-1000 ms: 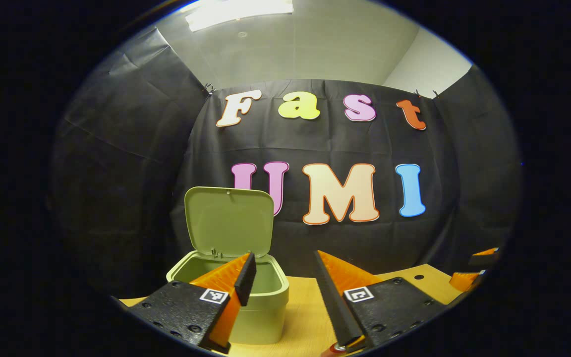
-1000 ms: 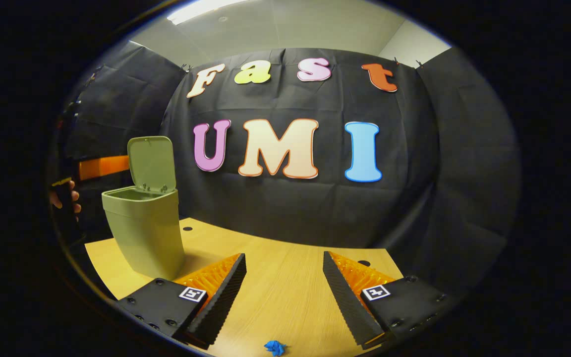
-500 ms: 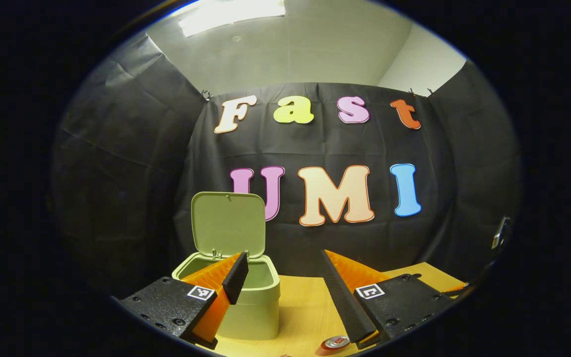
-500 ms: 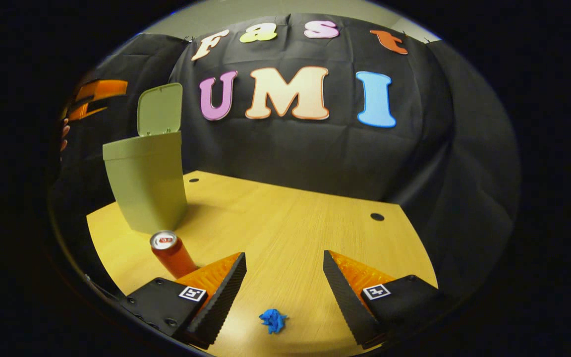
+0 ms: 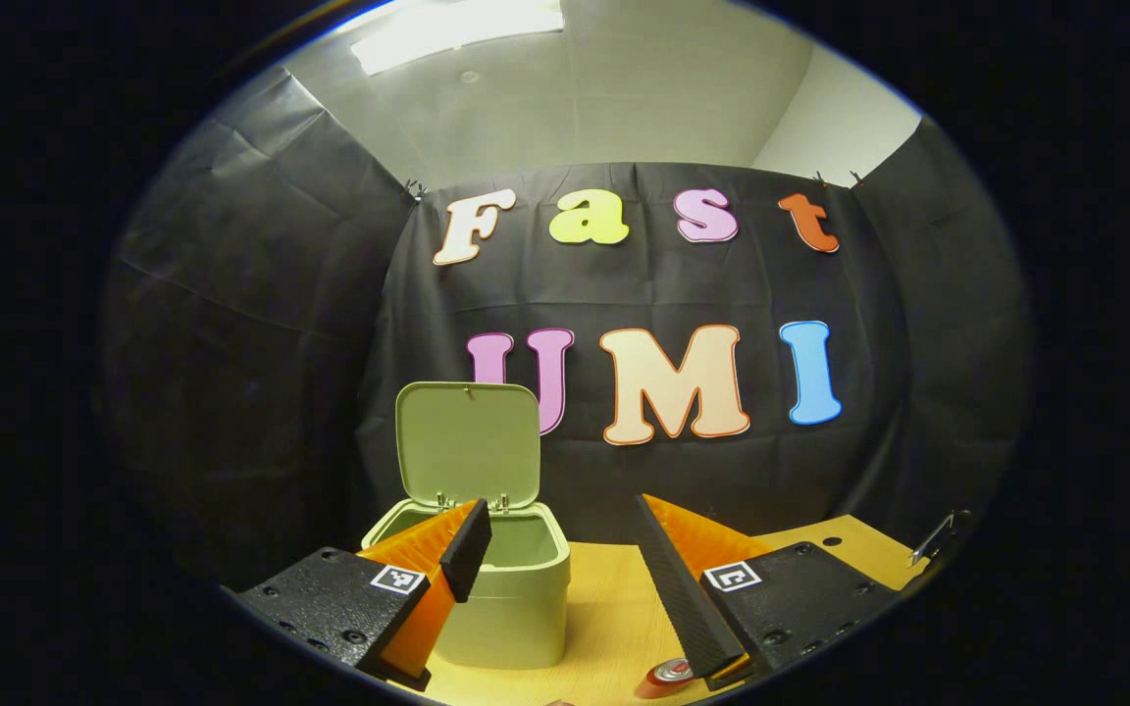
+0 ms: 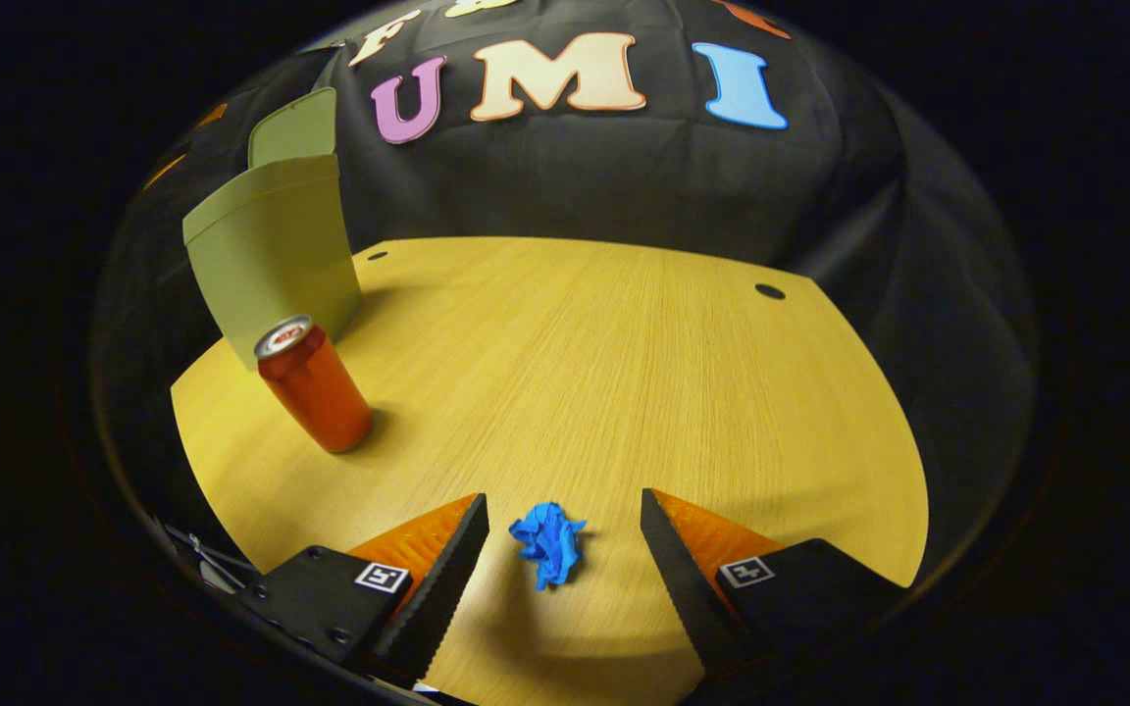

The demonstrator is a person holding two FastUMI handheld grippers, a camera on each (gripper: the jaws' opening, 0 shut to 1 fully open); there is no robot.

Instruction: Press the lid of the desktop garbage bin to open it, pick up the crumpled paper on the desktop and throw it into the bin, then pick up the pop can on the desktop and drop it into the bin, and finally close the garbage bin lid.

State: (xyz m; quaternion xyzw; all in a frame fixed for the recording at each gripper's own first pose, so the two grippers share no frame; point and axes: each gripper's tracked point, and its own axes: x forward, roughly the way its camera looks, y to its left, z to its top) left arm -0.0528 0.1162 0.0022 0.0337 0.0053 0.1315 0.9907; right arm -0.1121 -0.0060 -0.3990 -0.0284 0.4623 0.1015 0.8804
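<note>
Between the spread fingers of the right tool (image 6: 563,529) lies blue crumpled paper (image 6: 547,543) (ungripped); left tool (image 5: 557,539) gapes too.

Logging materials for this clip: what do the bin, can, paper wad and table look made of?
Bin: matte green, probably plastic, with smooth moulded walls and a hinged lid. Can: likely metal, with a glossy red side and silvery top. Paper: blue, sharply creased, thin sheet. Table: light wood grain, possibly laminate.

no readable labels anywhere, pop can (image 6: 313,386) top has red print too blurry to read, small square black-and-white markers on the gripper bodies, no text
</note>
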